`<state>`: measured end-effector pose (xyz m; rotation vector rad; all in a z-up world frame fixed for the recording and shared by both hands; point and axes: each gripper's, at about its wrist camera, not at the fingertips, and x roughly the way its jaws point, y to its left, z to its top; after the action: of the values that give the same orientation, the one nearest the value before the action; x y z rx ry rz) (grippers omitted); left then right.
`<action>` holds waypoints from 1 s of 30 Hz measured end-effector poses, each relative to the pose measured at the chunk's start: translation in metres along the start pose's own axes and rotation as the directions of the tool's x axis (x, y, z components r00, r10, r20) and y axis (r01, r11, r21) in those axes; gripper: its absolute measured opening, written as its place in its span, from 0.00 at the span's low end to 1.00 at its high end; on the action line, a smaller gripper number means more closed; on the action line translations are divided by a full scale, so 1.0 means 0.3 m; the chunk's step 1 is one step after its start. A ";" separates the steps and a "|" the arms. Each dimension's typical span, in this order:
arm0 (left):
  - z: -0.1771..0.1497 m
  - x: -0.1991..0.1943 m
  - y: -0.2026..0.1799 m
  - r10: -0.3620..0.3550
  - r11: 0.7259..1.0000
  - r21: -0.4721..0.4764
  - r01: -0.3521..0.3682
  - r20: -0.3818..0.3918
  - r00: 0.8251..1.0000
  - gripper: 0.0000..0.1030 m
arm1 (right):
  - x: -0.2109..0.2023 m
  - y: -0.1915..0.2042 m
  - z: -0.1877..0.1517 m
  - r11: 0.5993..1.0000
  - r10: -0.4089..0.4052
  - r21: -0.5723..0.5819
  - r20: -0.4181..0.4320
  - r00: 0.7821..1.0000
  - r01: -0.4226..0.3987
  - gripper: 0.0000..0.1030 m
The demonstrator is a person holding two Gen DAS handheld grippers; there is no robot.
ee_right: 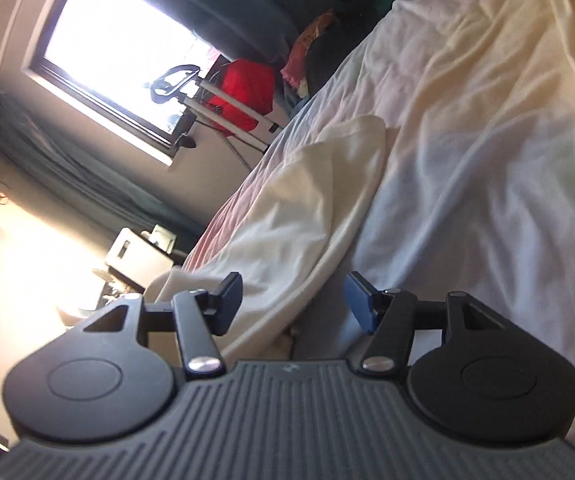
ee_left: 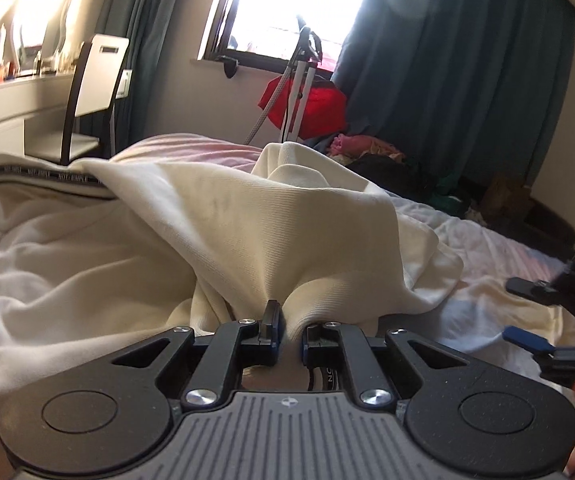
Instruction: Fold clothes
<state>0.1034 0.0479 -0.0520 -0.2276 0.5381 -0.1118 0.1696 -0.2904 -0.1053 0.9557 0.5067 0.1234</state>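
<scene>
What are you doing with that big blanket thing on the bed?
It is a piece of clothing, a cream ribbed knit garment, and a person is folding it on the bed's pale wrinkled sheet with a gripper in each hand. The left gripper is shut on a pinch of the cream cloth, which bunches between its fingers. The right gripper is open with nothing pressed between its pads; the garment's edge lies beyond them. The fold is not finished yet.

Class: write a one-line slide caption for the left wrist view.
Left hand-held gripper pinches a cream ribbed-knit garment above a rumpled white bedsheet.
</scene>
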 end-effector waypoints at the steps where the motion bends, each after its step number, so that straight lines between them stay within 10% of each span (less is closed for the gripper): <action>1: -0.003 0.002 0.000 -0.005 1.000 -0.002 0.005 0.002 1.000 0.10 | 0.027 0.001 0.004 1.000 0.011 0.018 0.002 1.000 -0.011 0.59; 6: -0.030 0.009 -0.003 -0.027 0.998 0.051 0.026 0.015 1.000 0.10 | 0.265 -0.007 0.040 0.994 0.062 0.092 -0.113 0.992 -0.052 0.60; 19: -0.032 0.059 0.090 -0.138 0.986 -0.093 0.136 -0.021 0.990 0.10 | 0.581 0.058 0.039 0.980 -0.144 -0.156 -0.141 0.979 0.122 0.58; 21: -0.036 0.058 0.094 -0.144 0.984 -0.111 0.141 -0.015 0.989 0.10 | 0.614 0.111 0.038 0.965 -0.165 -0.225 -0.122 0.979 0.134 0.14; 30: -0.022 0.033 0.077 -0.174 0.979 -0.103 0.178 0.045 0.984 0.10 | 0.821 0.653 0.101 0.806 -0.100 -0.585 0.020 0.995 0.093 0.11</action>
<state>0.1095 0.0676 -0.0679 -0.3809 0.4883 -0.2515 0.4229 -0.1210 -0.0216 0.3174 0.4860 0.1810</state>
